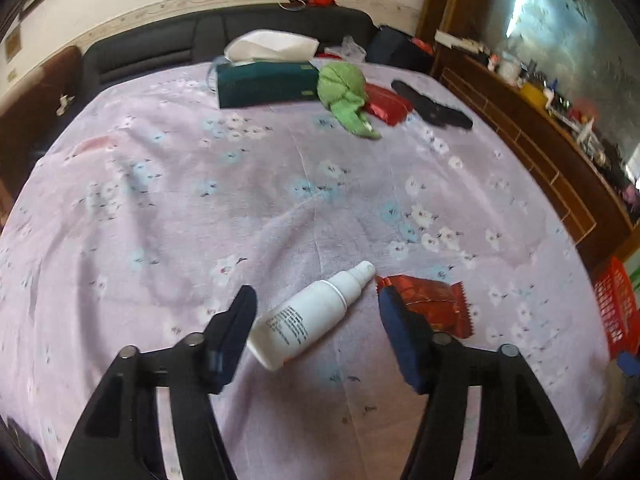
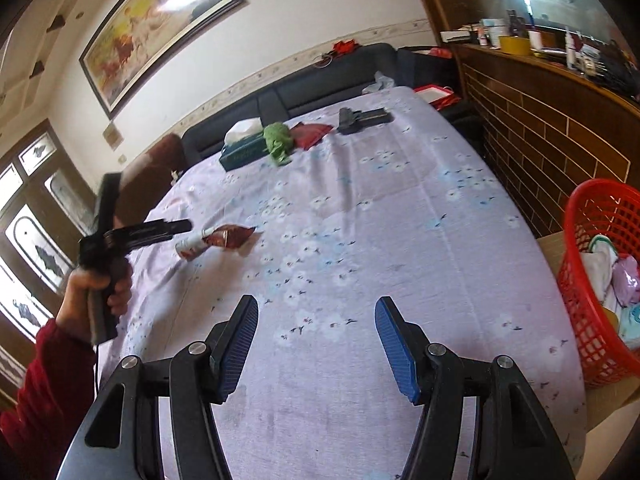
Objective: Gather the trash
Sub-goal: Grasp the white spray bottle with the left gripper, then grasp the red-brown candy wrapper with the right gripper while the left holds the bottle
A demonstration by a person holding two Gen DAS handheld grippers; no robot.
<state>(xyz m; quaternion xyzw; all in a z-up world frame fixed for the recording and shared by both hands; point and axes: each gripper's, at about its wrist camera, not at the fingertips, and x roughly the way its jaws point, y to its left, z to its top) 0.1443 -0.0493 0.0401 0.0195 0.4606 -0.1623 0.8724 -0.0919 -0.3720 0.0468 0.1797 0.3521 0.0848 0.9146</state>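
Between our left gripper's [image 1: 316, 308] spread fingers, touching neither, lies the white bottle [image 1: 310, 318], long axis diagonal, red wrapper [image 1: 434, 304] beside; right gripper [image 2: 316, 320] spread, empty, farther off.

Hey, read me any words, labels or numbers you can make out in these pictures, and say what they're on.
None is legible.
White spray bottle: block of dark print, too blurred.
Green tissue box: small pale label, too small.
Red snack wrapper: no readable text.
Framed painting: marks near the top, blurred.

R gripper [image 2: 316, 312] open over bed [image 2: 400, 220]; red basket [image 2: 580, 280] at right.
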